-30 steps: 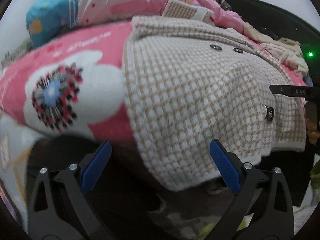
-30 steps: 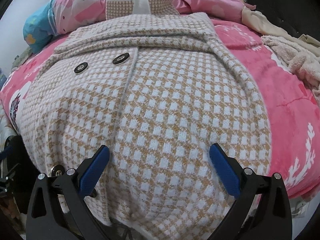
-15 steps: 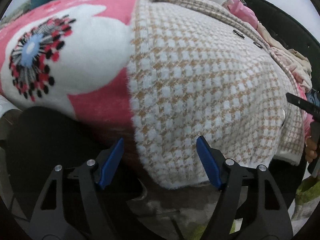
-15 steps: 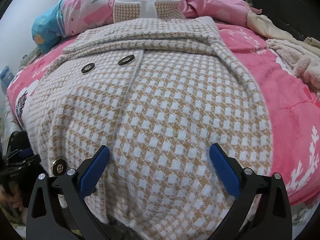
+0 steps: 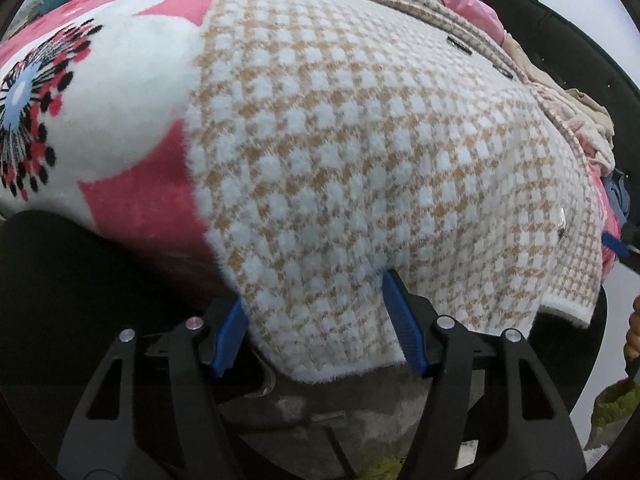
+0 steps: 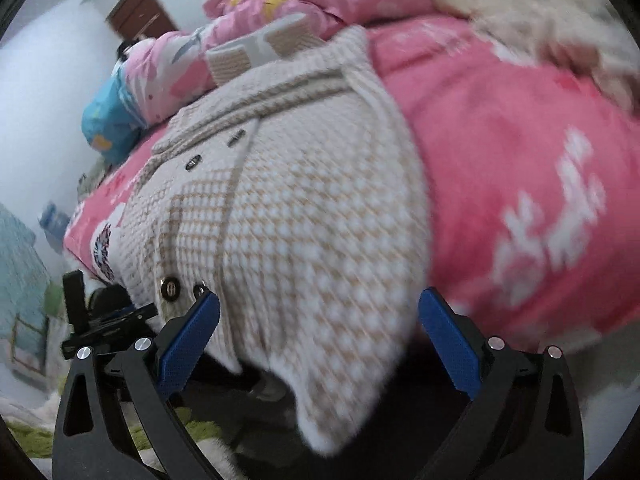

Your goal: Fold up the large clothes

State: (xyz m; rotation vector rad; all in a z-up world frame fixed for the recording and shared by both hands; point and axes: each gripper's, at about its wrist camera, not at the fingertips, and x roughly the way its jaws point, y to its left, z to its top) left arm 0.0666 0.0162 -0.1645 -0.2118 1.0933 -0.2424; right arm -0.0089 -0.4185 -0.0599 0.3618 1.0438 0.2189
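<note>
Since a second ago the left gripper has been lowered, its jaws closing around the checked coat's hem on the bed, so the fold is about to begin, while the right gripper is kept wide apart.

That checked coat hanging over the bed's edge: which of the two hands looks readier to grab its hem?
Left, probably. The left gripper already has the coat hem corner between its closing jaws. The right gripper stands wide open at the opposite hem corner, its view motion-blurred.
</note>
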